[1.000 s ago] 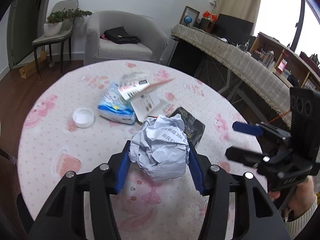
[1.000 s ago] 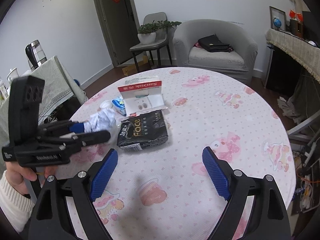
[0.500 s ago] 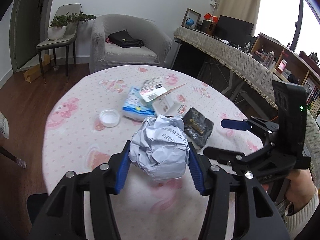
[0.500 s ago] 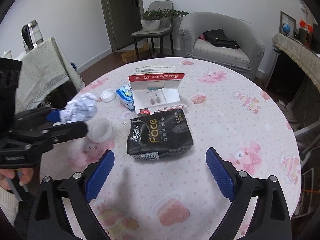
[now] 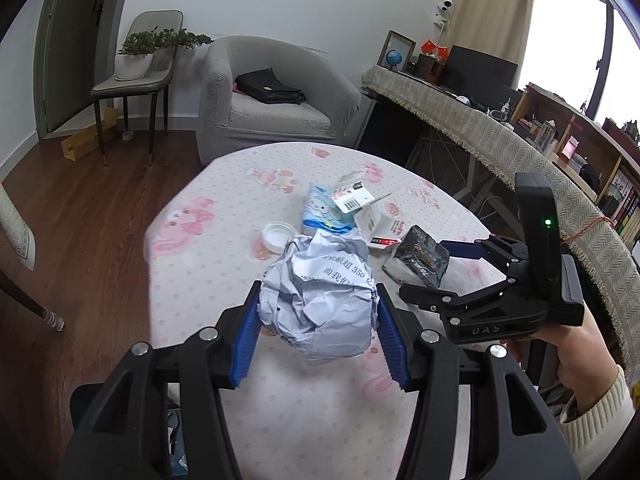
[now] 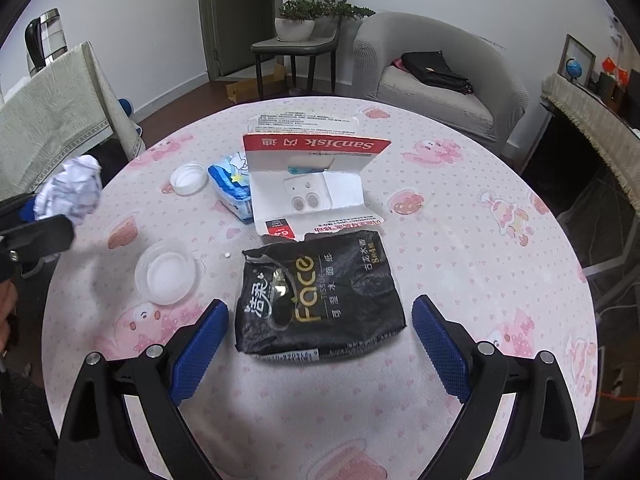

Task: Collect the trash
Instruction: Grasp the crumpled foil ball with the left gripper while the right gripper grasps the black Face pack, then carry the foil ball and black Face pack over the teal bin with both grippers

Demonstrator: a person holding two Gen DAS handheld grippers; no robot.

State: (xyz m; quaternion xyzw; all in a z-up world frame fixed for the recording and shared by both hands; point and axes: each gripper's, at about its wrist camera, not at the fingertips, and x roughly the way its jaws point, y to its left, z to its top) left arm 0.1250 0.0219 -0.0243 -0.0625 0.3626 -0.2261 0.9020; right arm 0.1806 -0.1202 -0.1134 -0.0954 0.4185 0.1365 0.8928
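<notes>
A crumpled white paper ball sits pinched between the blue pads of my left gripper, held in the air off the near left edge of the round table; the ball also shows at the left of the right wrist view. My right gripper is open wide and points down at a black "Face" tissue wrapper lying flat, its pads on either side and apart from it. Behind the wrapper lie an opened red-and-white SanDisk card pack, a blue tissue packet, a white cap and a clear round lid.
A grey armchair with a black bag stands beyond the table, with a chair carrying a potted plant beside it. A long cloth-covered sideboard runs along the right. Wooden floor lies to the left of the table.
My left gripper has drawn back toward the table's near left edge with the paper ball. The right gripper has moved in over the black wrapper, tilted down, and its jaws have widened.
</notes>
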